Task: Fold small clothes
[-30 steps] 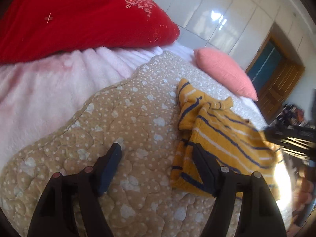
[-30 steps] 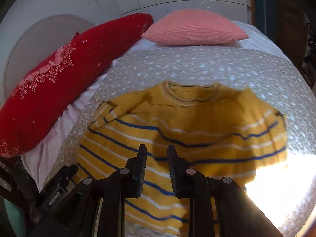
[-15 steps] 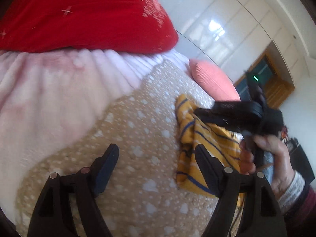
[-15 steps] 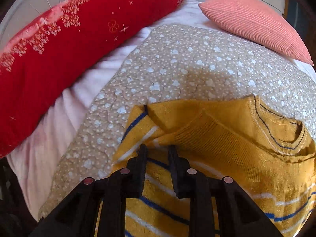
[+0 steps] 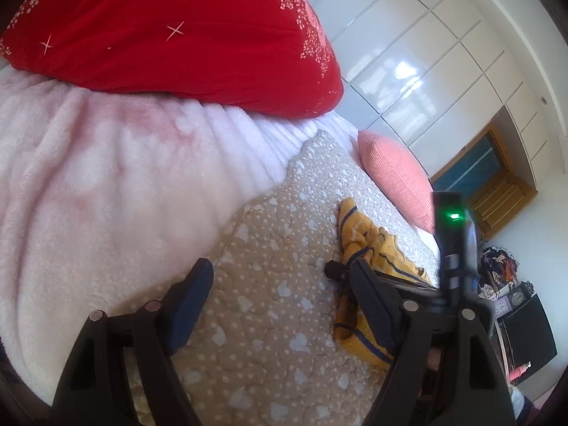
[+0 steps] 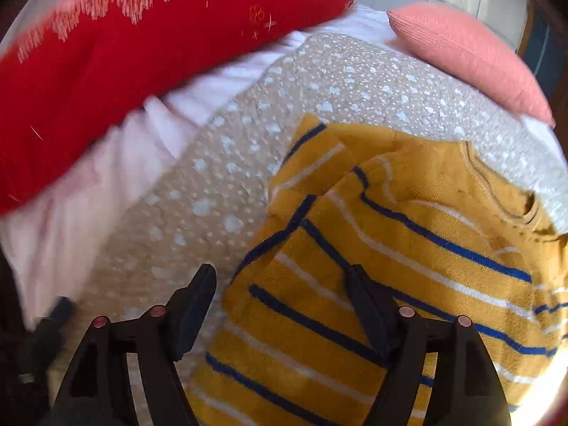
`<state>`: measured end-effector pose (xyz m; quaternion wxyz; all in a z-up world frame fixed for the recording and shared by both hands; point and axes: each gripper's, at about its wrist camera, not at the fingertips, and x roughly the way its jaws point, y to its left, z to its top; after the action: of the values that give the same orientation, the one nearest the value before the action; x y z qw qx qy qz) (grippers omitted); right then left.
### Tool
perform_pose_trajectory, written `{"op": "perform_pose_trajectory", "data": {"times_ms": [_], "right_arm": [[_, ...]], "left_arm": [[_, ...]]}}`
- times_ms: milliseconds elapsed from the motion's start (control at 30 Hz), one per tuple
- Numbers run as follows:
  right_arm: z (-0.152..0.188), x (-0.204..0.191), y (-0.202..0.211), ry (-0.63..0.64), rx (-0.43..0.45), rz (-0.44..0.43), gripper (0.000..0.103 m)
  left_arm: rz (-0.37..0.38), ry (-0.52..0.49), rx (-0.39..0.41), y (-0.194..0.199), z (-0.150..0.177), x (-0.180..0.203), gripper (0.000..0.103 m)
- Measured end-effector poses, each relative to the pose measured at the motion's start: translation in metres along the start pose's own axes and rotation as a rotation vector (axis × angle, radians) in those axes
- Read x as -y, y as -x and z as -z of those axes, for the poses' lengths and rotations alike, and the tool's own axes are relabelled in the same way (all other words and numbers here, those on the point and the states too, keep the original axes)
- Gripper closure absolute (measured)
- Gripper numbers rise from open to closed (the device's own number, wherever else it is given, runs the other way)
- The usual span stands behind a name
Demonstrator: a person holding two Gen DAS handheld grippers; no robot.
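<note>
A small yellow sweater (image 6: 408, 248) with blue and white stripes lies on a beige quilt (image 6: 227, 163) with white spots. One sleeve is folded over its body. My right gripper (image 6: 284, 284) is open, low over the sweater's left edge, holding nothing. In the left wrist view the sweater (image 5: 358, 234) shows bunched to the right. My left gripper (image 5: 284, 280) is open and empty above the quilt (image 5: 277, 248), left of the sweater. The right gripper's black body (image 5: 451, 248) stands over the sweater there.
A big red pillow (image 5: 170, 25) lies on a pink fleece blanket (image 5: 106, 177) to the left. A pink cushion (image 5: 394, 177) sits beyond the sweater. White wardrobe doors (image 5: 426, 64) and a wooden door (image 5: 497, 191) stand behind the bed.
My right gripper, shut before, has opened wide and moved left along the sweater, whose sleeve now lies folded over. My left gripper has pulled back to the left and stays open.
</note>
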<state>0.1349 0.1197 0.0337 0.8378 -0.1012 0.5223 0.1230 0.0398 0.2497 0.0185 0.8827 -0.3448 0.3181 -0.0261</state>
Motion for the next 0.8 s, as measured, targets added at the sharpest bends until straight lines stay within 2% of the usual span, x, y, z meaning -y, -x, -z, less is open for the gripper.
{"op": "perform_pose_trajectory", "data": {"times_ms": [33,67,133,200,367,433,533,700,800], "right_arm": [[0.002,-0.006,-0.003,0.034,0.009,0.057,0.038],[0.003,-0.009,-0.004,0.048,0.024,0.097,0.043],[0.005,-0.006,-0.002,0.042,0.04,0.132,0.074],[0.005,0.006,0.011,0.015,0.054,0.103,0.081],[0.011,0.084,0.084,-0.168,0.191,-0.032,0.082],[0.025,0.134,0.111,-0.262,0.231,-0.086,0.082],[0.056,0.215,0.135,-0.402,0.273,-0.111,0.083],[0.136,0.337,0.134,-0.681,0.282,-0.137,0.084],[0.182,0.376,0.115,-0.789,0.265,-0.158,0.084]], "left_arm": [[-0.007,-0.001,0.002,0.0,0.001,0.0,0.025],[-0.016,-0.008,0.005,0.0,0.002,0.002,0.025],[-0.033,-0.043,0.01,0.002,0.007,0.01,0.025],[-0.049,-0.084,0.009,0.005,0.013,0.019,0.025],[0.031,-0.162,-0.053,0.028,0.028,0.051,0.025],[0.047,-0.212,-0.077,0.038,0.037,0.066,0.024],[0.071,-0.27,-0.137,0.043,0.053,0.089,0.022],[0.069,-0.378,-0.219,0.034,0.082,0.134,0.022],[0.08,-0.431,-0.256,0.026,0.098,0.162,0.022]]}}
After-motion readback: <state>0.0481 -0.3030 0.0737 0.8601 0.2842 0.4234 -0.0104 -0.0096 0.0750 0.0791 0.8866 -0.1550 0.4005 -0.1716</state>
